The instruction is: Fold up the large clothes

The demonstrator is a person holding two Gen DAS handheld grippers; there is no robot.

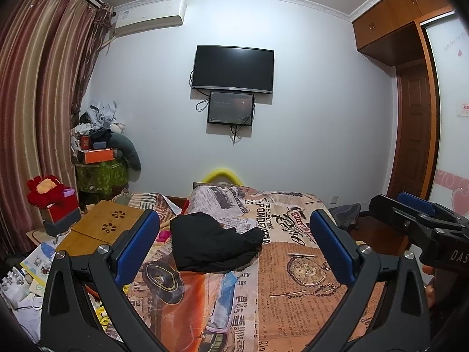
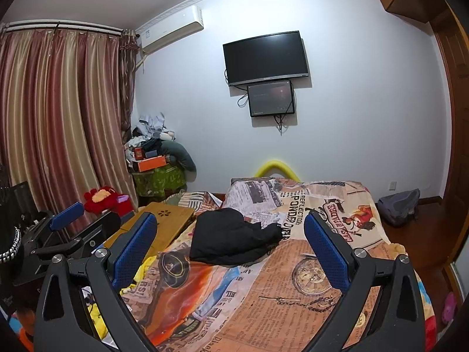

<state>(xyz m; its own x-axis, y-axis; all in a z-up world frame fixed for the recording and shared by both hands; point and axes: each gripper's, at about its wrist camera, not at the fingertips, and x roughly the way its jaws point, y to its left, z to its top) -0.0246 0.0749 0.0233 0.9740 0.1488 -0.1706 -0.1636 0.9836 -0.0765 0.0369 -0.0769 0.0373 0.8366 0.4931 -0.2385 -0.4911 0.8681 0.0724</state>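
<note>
While both grippers [image 1: 234, 240] [image 2: 230, 237] gape empty, black garment [image 1: 211, 243] lies on bedspread [image 1: 293, 293].

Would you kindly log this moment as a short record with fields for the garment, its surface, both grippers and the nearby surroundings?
garment: black garment, lying in a loose bundle, not held
surface: bed with a newspaper-print cover
left gripper: open, holding nothing, short of the garment
right gripper: open, holding nothing, short of the garment
beside the bed: wooden lap table on the left
far wall: dark television with a smaller screen below it
task state: no grasp yet
</note>
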